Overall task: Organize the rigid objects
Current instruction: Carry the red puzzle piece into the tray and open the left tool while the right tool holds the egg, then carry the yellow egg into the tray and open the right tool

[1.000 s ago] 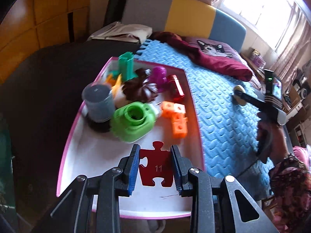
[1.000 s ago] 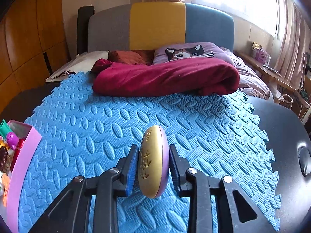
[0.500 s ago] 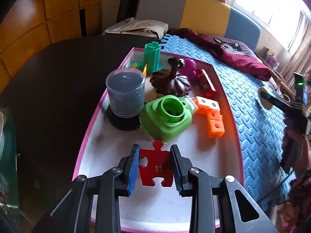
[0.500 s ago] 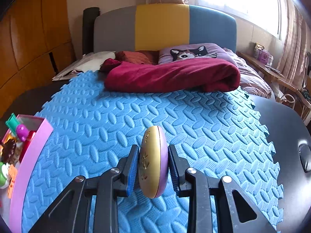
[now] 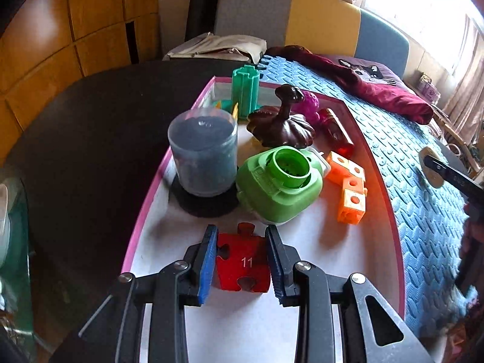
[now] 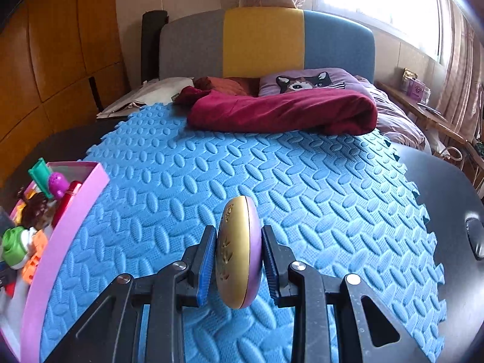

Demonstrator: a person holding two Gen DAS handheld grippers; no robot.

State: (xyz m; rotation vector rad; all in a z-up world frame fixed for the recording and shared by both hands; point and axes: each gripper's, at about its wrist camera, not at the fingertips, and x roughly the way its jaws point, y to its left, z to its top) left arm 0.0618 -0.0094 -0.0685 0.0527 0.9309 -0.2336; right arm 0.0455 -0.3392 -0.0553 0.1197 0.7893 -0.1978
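On the counter (image 5: 75, 139): a blue foam mat (image 6: 242, 181) and, just beside its left edge, a pink-rimmed tray (image 5: 390, 220) were laid out.
Mat: bare of toys in both views, so, by my judgement, most of the gathering was done.
Tray: it already held a grey jar (image 5: 202, 157), a green pot (image 5: 279, 184), a brown flower piece (image 5: 281, 124), a teal block (image 5: 245, 95), orange cubes (image 5: 349, 187), a red piece (image 5: 335, 130) and a magenta ball (image 5: 308, 104), crowded at the far end; the near end was free.
Left gripper (image 5: 242, 263): pinching a red puzzle piece (image 5: 242, 267) marked 11, low over the tray's free near end; whether it touched the floor could not be told. Release seemed to be what was left.
Right gripper (image 6: 239, 257): pinching a gold-and-purple oval case (image 6: 239, 254) on edge above the mat, well apart from the tray; it had yet to be carried across.
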